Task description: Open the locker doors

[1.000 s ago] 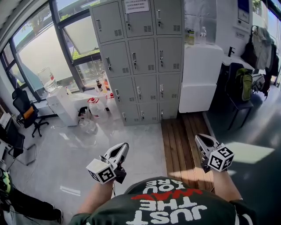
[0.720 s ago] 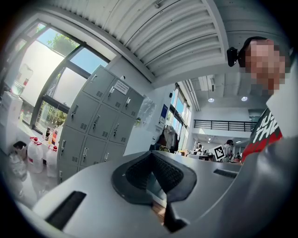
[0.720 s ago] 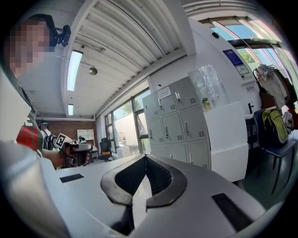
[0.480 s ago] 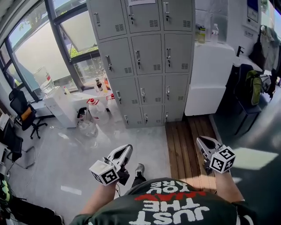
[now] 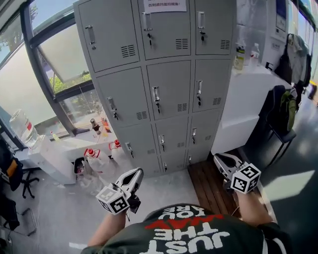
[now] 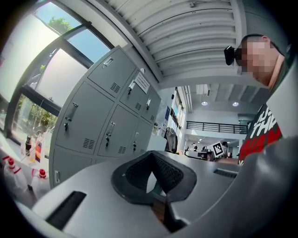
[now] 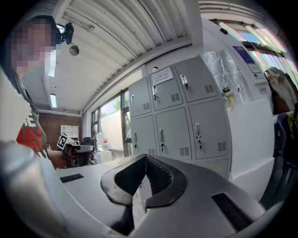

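Jaws together, left gripper (image 5: 137, 172) and right gripper (image 5: 217, 158); lockers (image 5: 169, 89) well ahead.

You're in an office-type workplace. A bank of grey steel lockers (image 5: 164, 84) with a paper notice (image 5: 165, 5) fills the wall ahead. Tall windows (image 5: 57, 59) run along your left, with a black swivel chair (image 5: 7, 168) near them. A backpack (image 5: 288, 106) sits to your right, near a white cabinet (image 5: 246, 109).
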### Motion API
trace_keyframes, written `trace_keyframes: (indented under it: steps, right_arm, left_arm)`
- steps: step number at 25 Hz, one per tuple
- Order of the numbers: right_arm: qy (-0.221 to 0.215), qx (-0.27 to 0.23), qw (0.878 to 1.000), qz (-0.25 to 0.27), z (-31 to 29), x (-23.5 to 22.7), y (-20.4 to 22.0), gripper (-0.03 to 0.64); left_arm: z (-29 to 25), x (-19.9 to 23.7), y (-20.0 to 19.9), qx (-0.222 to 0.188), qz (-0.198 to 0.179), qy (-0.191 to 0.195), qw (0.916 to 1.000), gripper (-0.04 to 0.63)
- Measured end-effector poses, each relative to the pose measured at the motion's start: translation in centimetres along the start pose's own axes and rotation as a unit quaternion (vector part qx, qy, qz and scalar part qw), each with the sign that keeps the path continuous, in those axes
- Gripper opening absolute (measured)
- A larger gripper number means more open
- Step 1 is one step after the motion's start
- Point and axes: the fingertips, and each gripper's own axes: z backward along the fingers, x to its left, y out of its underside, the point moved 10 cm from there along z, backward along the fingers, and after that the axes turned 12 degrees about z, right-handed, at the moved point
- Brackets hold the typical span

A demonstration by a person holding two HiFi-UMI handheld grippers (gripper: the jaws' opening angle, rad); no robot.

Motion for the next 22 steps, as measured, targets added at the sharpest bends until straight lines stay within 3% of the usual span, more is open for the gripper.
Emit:
trace_keyframes:
  steps: [4,9,15,22]
  right_arm:
    - [0.010,0.007,1.000,-0.011,-7.9,-2.3,-1.6,0.034]
    - [0.024,0.002,0.999,-0.022,-13.5,-6.3,-2.3,0.034]
    - [-0.002,-0.011,1.000,-0.008,-18.9,-12.4,-3.9,0.034]
    - [-0.045,-0.038,0.998,0.000,-23.6,-21.9,-8.7,0.034]
  left_arm:
    - [-4.3,6.7,-5.9,-0.001,0.003,0.008,1.0000,-0.002]
    - [-9.1,11.7,-9.1,0.003,0.009,0.015,0.9999,-0.002]
    - [-14.4,13.4,-10.9,0.000,-0.005,0.016,0.9999,-0.002]
    - [-21.4,13.4,-12.0,-0.058,-0.005,-0.025,0.9980,-0.002]
